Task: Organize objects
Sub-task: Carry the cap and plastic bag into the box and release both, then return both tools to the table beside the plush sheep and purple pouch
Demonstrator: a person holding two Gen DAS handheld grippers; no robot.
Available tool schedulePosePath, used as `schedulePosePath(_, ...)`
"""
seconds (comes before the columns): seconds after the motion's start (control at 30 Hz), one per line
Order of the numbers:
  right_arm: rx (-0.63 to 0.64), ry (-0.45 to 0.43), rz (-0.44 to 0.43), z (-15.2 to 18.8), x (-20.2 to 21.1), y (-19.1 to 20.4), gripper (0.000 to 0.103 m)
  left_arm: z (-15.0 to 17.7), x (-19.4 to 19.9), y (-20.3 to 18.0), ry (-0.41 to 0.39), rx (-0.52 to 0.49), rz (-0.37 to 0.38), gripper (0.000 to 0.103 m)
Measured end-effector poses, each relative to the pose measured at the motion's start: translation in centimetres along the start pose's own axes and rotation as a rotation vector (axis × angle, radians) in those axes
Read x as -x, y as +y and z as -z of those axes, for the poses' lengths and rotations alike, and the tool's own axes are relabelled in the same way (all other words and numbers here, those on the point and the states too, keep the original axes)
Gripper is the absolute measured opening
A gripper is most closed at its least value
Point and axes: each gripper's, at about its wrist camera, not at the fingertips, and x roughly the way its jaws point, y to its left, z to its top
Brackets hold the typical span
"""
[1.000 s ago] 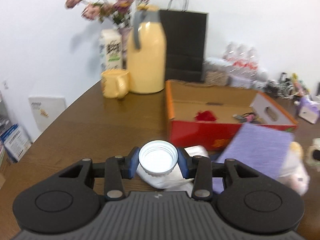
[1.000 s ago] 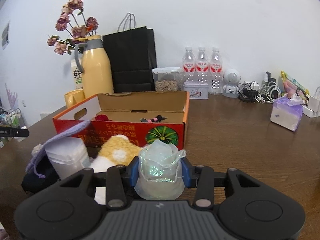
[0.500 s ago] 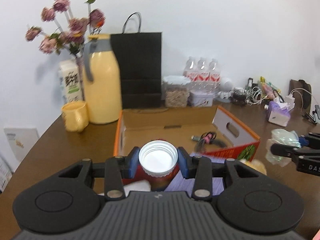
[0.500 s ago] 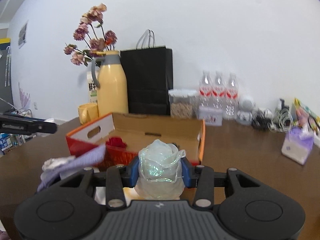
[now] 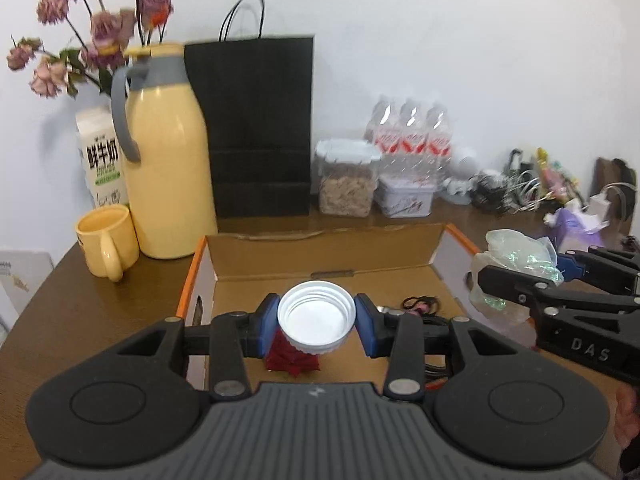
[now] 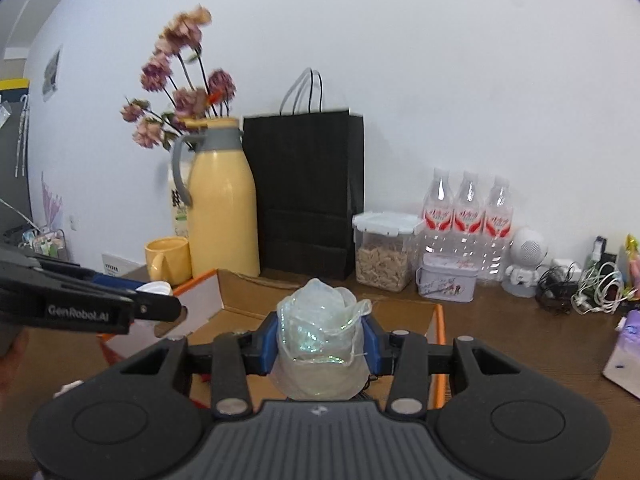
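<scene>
A: Left wrist view: left gripper [image 5: 316, 326] is clamped on a white jar [image 5: 316, 320] at the neck, open mouth facing the camera, pads on both sides of the threaded rim. It hangs above the box [image 5: 320, 248], over a red thing [image 5: 294, 360] on the box floor.

B: How will the jar handle?

A: Stiff plastic, looks empty, so light. The rim is ribbed, which should give decent grip; the smooth body below would be more slippery. I'd keep hold at the neck.

B: Right side?

A: Right gripper [image 6: 320, 340] is closed on a clear crinkled bag [image 6: 320, 344], squeezed around its middle, with the bunched top sticking up above the pads. Soft, very light, slick film. It deforms, so it could slide out if the squeeze loosens. Can't tell what's inside, if anything.

B: Where is it relative to the box?

A: In the left wrist view the bag sits at the box's right wall, about rim height; from its own camera it's over the near part of the box.

B: Box contents?

A: Red thing, a black cord [image 5: 420, 304] with something pink; the rest is bare cardboard. Plenty of room for both. Behind on the surface [image 5: 100, 308]: mug [image 5: 106, 240], flask [image 5: 168, 164], black bag [image 5: 256, 128].
</scene>
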Motion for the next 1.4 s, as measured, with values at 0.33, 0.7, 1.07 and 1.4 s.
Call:
schedulePosePath(0.33,-0.031,0.154,0.005,3.0,-6.6,-1.1,0.041,0.8,-6.4,1.4,0.139,-0.002,-0.089,0.041)
schedulePosePath(0.7,-0.026,0.229,0.002,3.9,-7.4,-0.7,0.073,1.7,-7.1,1.3,0.165,-0.012,-0.108,0.069)
schedulePosePath(1.07,-0.019,0.196,0.025,2.7,-5.2,-0.3,0.103,1.0,-3.5,1.5,0.065,0.008,-0.115,0.103)
schedulePosePath(1.4,-0.007,0.154,0.029,1.9,-1.9,0.5,0.103,1.3,0.3,1.7,0.013,0.013,-0.104,0.103)
